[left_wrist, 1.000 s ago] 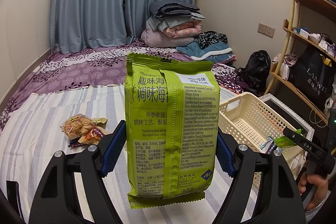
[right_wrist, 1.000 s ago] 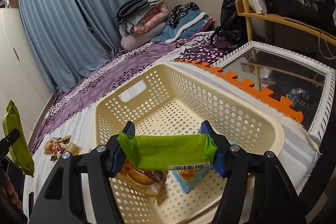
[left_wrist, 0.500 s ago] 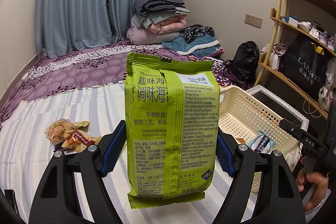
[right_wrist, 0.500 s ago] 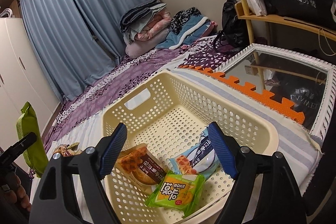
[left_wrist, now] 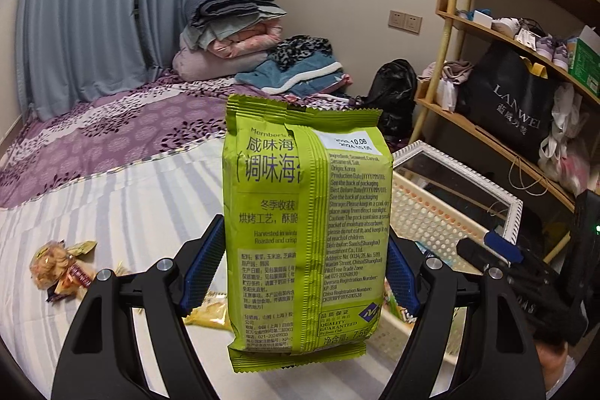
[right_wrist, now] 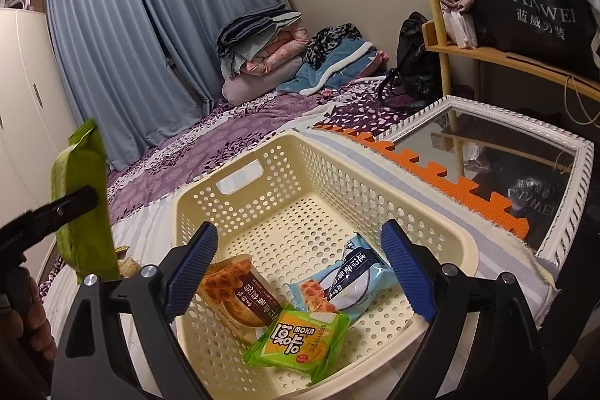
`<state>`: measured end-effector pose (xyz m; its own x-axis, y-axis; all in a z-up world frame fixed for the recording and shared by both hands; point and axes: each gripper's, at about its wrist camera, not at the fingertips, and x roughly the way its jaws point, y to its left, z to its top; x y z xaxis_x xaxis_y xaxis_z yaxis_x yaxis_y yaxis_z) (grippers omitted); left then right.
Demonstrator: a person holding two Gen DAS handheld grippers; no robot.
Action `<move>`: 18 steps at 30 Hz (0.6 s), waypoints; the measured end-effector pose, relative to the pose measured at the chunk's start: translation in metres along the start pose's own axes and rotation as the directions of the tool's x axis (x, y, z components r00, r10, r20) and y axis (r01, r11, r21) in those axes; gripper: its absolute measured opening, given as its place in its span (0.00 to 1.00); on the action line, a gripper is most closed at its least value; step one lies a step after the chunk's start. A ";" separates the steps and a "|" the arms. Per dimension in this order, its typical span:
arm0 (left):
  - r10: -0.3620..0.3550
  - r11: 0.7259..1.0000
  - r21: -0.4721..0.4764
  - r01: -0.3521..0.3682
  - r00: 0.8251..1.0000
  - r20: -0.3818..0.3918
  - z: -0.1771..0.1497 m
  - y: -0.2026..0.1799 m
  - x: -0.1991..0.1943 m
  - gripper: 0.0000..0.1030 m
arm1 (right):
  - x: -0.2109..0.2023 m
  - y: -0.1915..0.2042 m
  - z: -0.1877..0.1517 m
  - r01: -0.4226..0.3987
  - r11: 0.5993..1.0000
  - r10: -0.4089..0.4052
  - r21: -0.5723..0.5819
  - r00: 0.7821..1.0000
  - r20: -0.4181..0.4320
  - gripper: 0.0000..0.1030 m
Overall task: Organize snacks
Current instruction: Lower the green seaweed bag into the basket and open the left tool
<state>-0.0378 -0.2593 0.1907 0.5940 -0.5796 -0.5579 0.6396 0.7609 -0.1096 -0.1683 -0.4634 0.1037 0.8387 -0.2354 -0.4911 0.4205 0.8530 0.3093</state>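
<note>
My left gripper (left_wrist: 302,250) is shut on a tall green seaweed bag (left_wrist: 303,231), held upright above the striped bed; the same bag (right_wrist: 80,197) shows at the left of the right wrist view. The cream basket (right_wrist: 375,182) lies below my right gripper (right_wrist: 299,231), whose jaws are opening with nothing between them. Inside the basket lie a green MOKA packet (right_wrist: 300,340), a light blue waffle packet (right_wrist: 348,280) and a brown waffle packet (right_wrist: 240,291). In the left wrist view the basket (left_wrist: 423,212) is partly hidden behind the bag.
Loose snack packets (left_wrist: 62,270) and a yellow packet (left_wrist: 208,313) lie on the bed. A white-framed mirror (right_wrist: 525,152) and an orange foam mat (right_wrist: 431,175) border the basket. Wooden shelves (left_wrist: 487,25) stand right; folded bedding (left_wrist: 240,36) is piled at the back.
My right gripper let go of the green MOKA packet, which dropped into the basket, and its jaws spread wider. My left gripper carried the seaweed bag closer to the basket.
</note>
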 end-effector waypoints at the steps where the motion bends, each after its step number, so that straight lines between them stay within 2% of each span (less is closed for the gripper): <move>1: -0.012 1.000 0.007 0.012 1.000 0.001 0.003 -0.004 0.004 0.76 | -0.001 0.001 0.000 0.001 1.000 -0.001 -0.004 1.000 0.001 0.86; 11: -0.071 0.997 0.028 0.073 0.997 -0.043 0.025 -0.031 0.052 0.76 | -0.002 0.003 -0.004 -0.004 1.000 0.004 -0.013 1.000 -0.008 0.86; 18: -0.091 0.995 0.041 0.096 0.991 -0.101 0.024 -0.044 0.085 0.79 | -0.001 0.002 -0.007 0.002 1.000 -0.002 -0.011 1.000 -0.022 0.86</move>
<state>-0.0034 -0.3489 0.1683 0.4805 -0.6142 -0.6260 0.7133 0.6890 -0.1285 -0.1708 -0.4581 0.0994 0.8299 -0.2272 -0.5095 0.4184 0.8576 0.2990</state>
